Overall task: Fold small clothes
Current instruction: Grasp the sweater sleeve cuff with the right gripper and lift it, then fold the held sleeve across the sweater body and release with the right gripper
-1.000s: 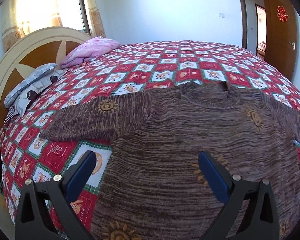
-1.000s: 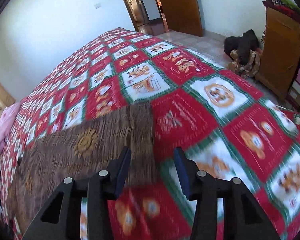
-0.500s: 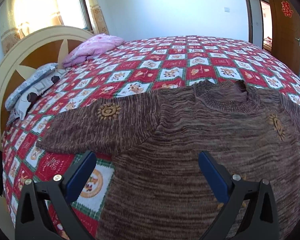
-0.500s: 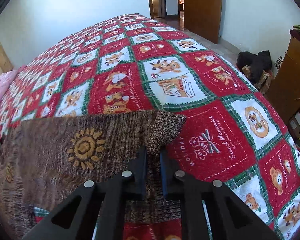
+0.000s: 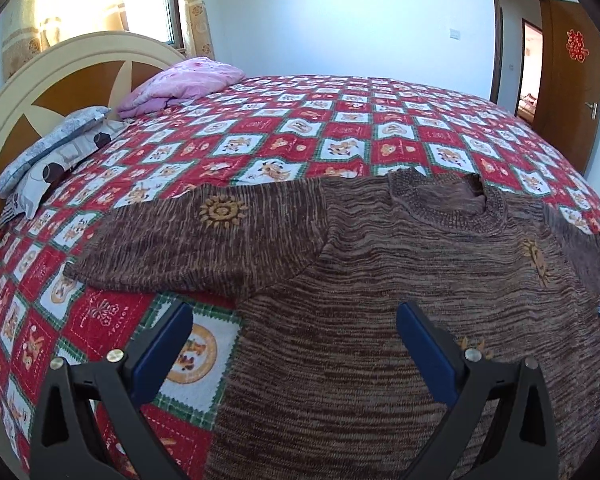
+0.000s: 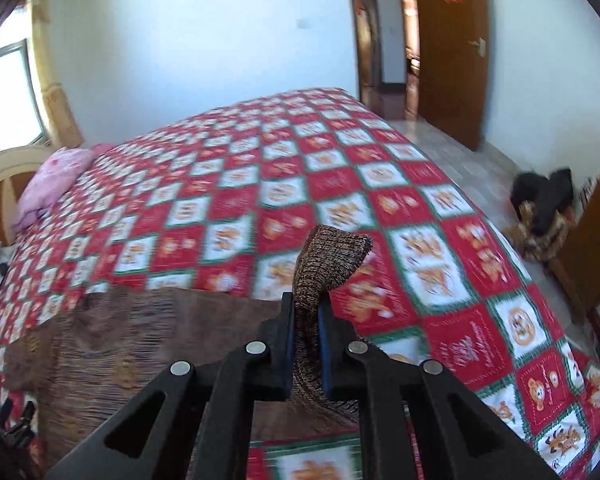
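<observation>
Since a second ago our right gripper (image 6: 305, 322) has clamped the sweater's cuff (image 6: 332, 256) and lifted it off the quilt (image 6: 340, 184); the ribbed cuff now stands up at frame centre, pinched between the blue pads. We see one brown sweater (image 5: 380, 300), spread flat across the lower half of the left wrist view, its other sleeve (image 5: 188, 240) lying out toward the left. Our left gripper (image 5: 294, 344) hovers above the sweater's side edge, jaws spread wide, nothing between them. Open quilt stretches beyond the collar (image 5: 448, 204). Only the left view shows two pillows (image 5: 56, 148) at upper left; only the right view shows the floor (image 6: 472, 160)
</observation>
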A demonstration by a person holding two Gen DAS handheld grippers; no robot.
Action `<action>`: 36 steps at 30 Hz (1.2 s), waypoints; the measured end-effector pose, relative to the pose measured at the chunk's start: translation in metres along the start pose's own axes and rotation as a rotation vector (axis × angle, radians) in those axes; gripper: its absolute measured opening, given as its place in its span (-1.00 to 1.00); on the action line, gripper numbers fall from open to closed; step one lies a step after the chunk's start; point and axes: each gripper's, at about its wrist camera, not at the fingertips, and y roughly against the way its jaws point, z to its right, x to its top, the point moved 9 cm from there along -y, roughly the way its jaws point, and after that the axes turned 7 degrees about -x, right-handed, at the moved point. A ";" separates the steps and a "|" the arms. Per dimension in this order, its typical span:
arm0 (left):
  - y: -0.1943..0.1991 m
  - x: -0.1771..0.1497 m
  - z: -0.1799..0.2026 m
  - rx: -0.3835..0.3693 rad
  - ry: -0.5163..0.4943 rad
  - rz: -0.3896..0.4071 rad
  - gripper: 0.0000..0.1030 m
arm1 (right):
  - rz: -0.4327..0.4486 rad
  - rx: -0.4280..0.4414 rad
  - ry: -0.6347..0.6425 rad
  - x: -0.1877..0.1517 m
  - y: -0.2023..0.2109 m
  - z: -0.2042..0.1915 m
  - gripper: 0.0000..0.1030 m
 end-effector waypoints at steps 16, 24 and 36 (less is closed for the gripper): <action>0.011 -0.006 -0.037 -0.036 0.061 0.018 1.00 | -0.018 0.192 0.238 -0.026 0.037 -0.215 -0.82; 0.007 -0.013 -0.059 -0.011 0.085 0.003 1.00 | -0.149 0.262 0.394 -0.124 -0.026 -0.334 -0.75; -0.004 -0.011 -0.058 0.005 0.056 -0.046 1.00 | -0.107 0.358 0.412 -0.168 0.015 -0.289 -0.09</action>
